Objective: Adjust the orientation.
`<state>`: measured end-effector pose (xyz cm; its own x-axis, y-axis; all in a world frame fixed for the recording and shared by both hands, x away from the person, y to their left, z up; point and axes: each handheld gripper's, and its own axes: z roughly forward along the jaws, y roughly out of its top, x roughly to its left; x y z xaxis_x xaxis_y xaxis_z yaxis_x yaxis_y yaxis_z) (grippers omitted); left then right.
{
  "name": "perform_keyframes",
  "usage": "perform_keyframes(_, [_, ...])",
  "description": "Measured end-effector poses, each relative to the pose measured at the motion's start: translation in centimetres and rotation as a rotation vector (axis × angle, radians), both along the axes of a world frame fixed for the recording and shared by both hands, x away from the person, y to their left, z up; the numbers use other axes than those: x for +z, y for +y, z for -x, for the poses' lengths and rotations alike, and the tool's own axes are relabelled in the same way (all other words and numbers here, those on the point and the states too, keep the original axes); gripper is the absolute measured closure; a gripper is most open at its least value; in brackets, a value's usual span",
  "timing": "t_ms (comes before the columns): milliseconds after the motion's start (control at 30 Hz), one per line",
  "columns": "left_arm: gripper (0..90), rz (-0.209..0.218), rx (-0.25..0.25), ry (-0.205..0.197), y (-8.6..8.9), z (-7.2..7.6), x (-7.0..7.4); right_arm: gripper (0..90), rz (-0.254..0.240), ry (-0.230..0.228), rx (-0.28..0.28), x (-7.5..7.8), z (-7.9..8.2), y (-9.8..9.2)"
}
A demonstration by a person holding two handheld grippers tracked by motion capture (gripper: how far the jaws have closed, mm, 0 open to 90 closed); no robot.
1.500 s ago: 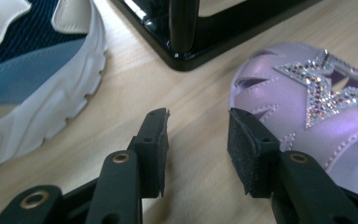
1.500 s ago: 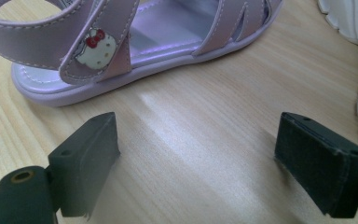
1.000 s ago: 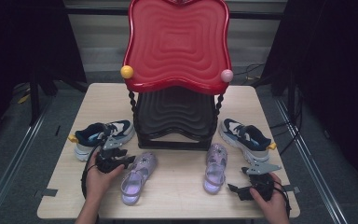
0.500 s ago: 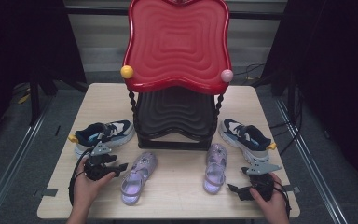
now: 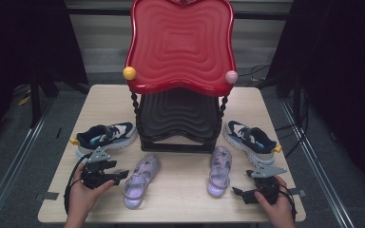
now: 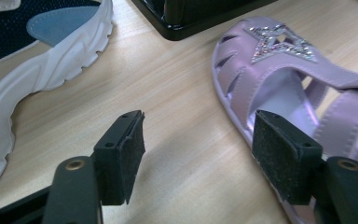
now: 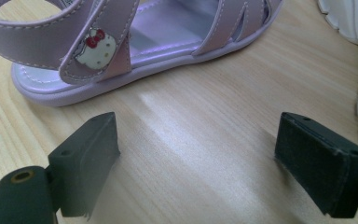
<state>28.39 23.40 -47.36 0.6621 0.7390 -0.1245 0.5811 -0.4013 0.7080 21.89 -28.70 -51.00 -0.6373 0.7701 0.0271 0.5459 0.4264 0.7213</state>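
A pale wood counter [image 5: 180, 199] carries a red-and-black rack [image 5: 179, 109], two sneakers and two lilac sandals. High view: the left tool [image 5: 105, 174] sits just left of the left sandal [image 5: 141, 179]; the right tool [image 5: 254, 190] rests near the right sandal [image 5: 218, 170]. Left gripper view: the tool [image 6: 196, 154] has just been opening, released, one pad over the sandal [image 6: 284, 93] edge; closing here could pinch only a strap and slip. Right gripper view: the tool [image 7: 214, 158] is released, its sandal [image 7: 121, 42] just beyond.

Lilac sandal [image 7: 135, 42] on wooden table [image 7: 205, 154], cat badge on strap, jaws apart, nothing between
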Motion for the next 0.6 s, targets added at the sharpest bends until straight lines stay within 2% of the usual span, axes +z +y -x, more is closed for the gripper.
perform_keyframes(200, [32.8,0.006,-0.007,-0.007,0.1,0.6,0.8,12.8,0.0,0.0,0.0,0.0,0.0,0.0])
perform_keyframes(233, [32.7,0.018,0.001,-0.007,0.1,0.8,0.9,12.8,0.0,0.0,0.0,0.0,0.0,0.0])
perform_keyframes(267, [32.8,0.01,-0.004,-0.011,0.2,0.8,1.0,12.8,0.0,0.0,0.0,0.0,0.0,0.0])
perform_keyframes(600, [32.7,0.019,-0.01,-0.007,0.2,1.5,1.4,12.8,0.0,0.0,0.0,0.0,0.0,0.0])
